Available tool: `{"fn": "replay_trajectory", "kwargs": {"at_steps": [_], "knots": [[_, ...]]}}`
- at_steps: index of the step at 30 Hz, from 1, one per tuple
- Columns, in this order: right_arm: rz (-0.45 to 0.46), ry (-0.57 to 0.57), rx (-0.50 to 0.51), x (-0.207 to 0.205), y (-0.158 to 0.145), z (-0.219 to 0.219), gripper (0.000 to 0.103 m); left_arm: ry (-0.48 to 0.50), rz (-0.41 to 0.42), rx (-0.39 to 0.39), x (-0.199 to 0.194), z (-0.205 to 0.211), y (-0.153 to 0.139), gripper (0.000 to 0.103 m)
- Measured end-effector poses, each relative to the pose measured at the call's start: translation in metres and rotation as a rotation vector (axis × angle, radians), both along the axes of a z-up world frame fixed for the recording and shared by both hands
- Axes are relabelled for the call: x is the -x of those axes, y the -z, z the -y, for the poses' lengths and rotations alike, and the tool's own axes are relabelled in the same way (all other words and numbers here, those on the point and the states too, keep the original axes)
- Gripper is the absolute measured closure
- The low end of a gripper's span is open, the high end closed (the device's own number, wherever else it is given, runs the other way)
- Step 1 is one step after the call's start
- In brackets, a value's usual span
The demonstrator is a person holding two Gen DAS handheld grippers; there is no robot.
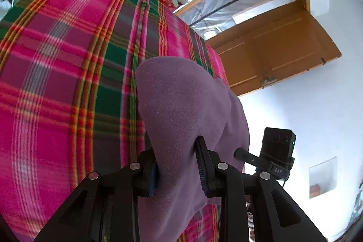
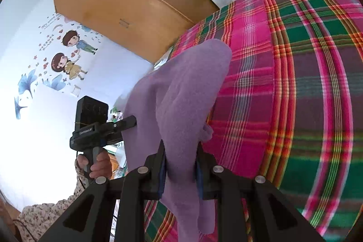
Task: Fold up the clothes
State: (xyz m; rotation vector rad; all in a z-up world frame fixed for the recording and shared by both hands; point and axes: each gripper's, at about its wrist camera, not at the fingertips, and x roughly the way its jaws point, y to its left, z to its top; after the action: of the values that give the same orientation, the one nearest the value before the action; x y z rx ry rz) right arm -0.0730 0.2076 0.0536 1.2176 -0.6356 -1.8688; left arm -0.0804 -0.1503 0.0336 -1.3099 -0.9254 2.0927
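Soft purple fleece garment (image 1: 181, 106): held up above pink-and-green plaid blanket (image 1: 68, 60), apparently not lying flat. Left gripper (image 1: 177, 169): jaws pinching fleece. Right gripper (image 2: 180, 170): jaws likewise clamped on a fleece fold.

Daylight is washing out my white walls (image 2: 34, 106); the fisheye is bending edges, and the pink-green plaid blanket (image 1: 56, 83) is blurring.
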Motion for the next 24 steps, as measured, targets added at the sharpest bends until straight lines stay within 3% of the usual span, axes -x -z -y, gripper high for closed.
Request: {"fn": "replay_trajectory", "kwargs": {"at_steps": [16, 24], "knots": [[0.017, 0.022, -0.021, 0.052, 0.014, 0.035, 0.081, -0.025, 0.03, 0.013, 0.05, 0.029, 0.013, 0.073], [0.04, 0.038, -0.057, 0.068, 0.031, 0.04, 0.081, -0.033, 0.066, 0.012, 0.071, 0.037, 0.038, 0.073]]}}
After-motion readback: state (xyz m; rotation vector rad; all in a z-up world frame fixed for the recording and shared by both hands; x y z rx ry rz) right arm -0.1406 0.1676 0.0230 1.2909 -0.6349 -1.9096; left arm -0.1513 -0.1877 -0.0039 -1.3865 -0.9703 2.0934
